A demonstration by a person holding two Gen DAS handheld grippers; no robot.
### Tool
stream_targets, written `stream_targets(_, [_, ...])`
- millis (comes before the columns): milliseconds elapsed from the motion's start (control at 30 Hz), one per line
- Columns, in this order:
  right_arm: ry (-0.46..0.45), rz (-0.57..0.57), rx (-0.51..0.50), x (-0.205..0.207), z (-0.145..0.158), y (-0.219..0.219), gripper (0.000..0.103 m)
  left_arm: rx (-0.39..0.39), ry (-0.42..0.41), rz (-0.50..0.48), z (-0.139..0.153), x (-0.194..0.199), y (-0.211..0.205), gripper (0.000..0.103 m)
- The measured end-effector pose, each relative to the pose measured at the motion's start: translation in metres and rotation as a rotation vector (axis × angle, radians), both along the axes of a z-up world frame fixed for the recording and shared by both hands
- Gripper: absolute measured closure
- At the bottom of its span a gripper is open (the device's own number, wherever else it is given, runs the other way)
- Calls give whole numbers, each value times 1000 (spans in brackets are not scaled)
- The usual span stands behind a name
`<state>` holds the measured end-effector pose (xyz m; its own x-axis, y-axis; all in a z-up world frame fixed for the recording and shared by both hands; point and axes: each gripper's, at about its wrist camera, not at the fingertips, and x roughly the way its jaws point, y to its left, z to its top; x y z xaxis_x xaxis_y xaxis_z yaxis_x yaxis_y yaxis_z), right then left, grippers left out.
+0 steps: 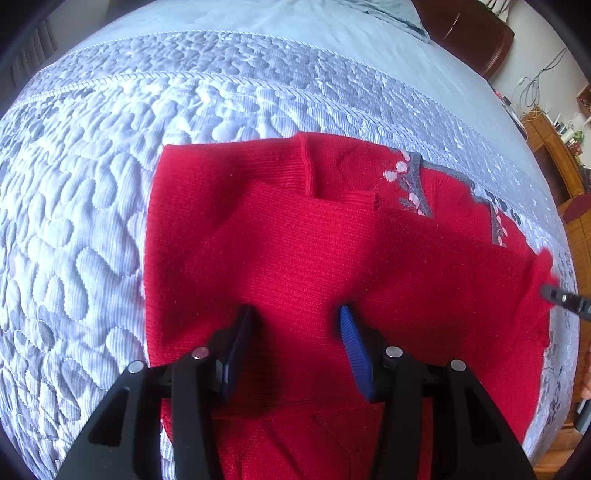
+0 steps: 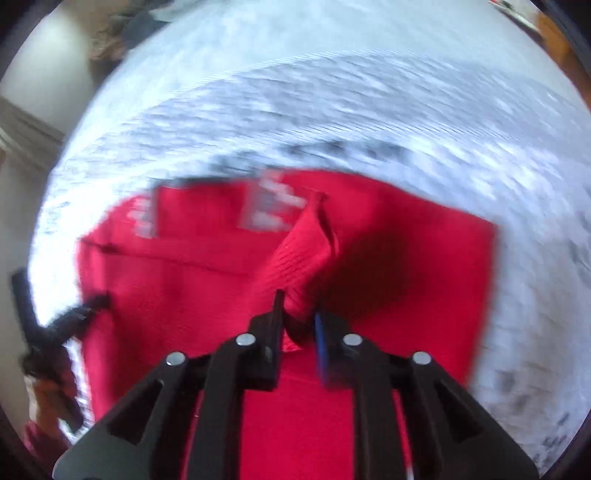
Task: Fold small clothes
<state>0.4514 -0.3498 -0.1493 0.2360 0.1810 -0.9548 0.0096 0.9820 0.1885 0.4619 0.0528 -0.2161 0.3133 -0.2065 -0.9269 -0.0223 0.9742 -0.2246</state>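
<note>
Mid-fold: red sweater [image 1: 314, 258] lies on the quilted bedspread [image 1: 92, 184]. Right gripper [image 2: 299, 314] is clamped on a raised ridge of knit. Left gripper [image 1: 295, 317], jaws apart, presses the cloth flat. Next, probably: carry the pinched edge toward 12 o'clock, left pinning.

Bare quilt [image 1: 92, 184] lies open left of sweater [image 1: 295, 240].

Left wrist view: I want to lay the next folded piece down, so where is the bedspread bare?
Bare quilted bedspread lies left of the red sweater and beyond its far edge, up to the plain blue sheet. The near right is crowded: sweater, left tool, and right tool at the sweater's right edge.
</note>
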Motion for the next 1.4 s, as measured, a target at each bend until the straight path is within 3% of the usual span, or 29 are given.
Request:
stream_targets(100, [41, -81, 17, -15, -18, -41, 83, 15, -5, 1, -1, 1, -3, 52])
stream_targets(200, [41, -118, 140, -23, -23, -64, 67, 27, -8, 2, -1, 2, -5, 52])
stream_targets(267, [39, -112, 193, -23, -25, -63, 48, 32, -6, 4, -1, 3, -6, 52])
stream_targets(367, [38, -62, 176, -14, -28, -48, 48, 34, -4, 5, -2, 6, -8, 52])
stream_targets(400, [33, -36, 158, -14, -29, -41, 50, 35, -4, 5, -2, 6, -8, 52])
stream_targets(567, [2, 40, 102, -15, -36, -24, 92, 39, -6, 5, -2, 7, -8, 52])
stream_targets(700, [-27, 29, 136, -22, -25, -30, 100, 39, -7, 4, -2, 7, -8, 52])
stream_targets(833, [-50, -1, 175, -43, -6, -47, 100, 55, -16, -1, -3, 7, -10, 52])
stream_targets(1000, [54, -29, 141, -48, -48, -49, 101, 79, -21, 2, -3, 8, -14, 51])
stream_targets(1133, [32, -96, 187, -53, -57, -54, 101, 92, -32, 2, -4, 8, -17, 50])
stream_targets(1200, [21, -78, 154, -53, -57, -48, 100, 107, -43, 3, -5, 7, -19, 50])
stream_targets(1300, [-3, -99, 175, -57, -45, -49, 89, 120, -90, 12, -2, 0, -22, 48])
stream_targets(1333, [-13, -111, 188, -63, -40, -53, 68, 131, -116, -2, 2, -8, -24, 47])
stream_targets(1367, [-31, -120, 194, -74, -32, -55, 40, 144, -123, -19, 6, -17, -26, 40])
stream_targets(1400, [-50, -117, 184, -85, -27, -57, 37, 166, -124, -54, 10, -32, -30, 31])
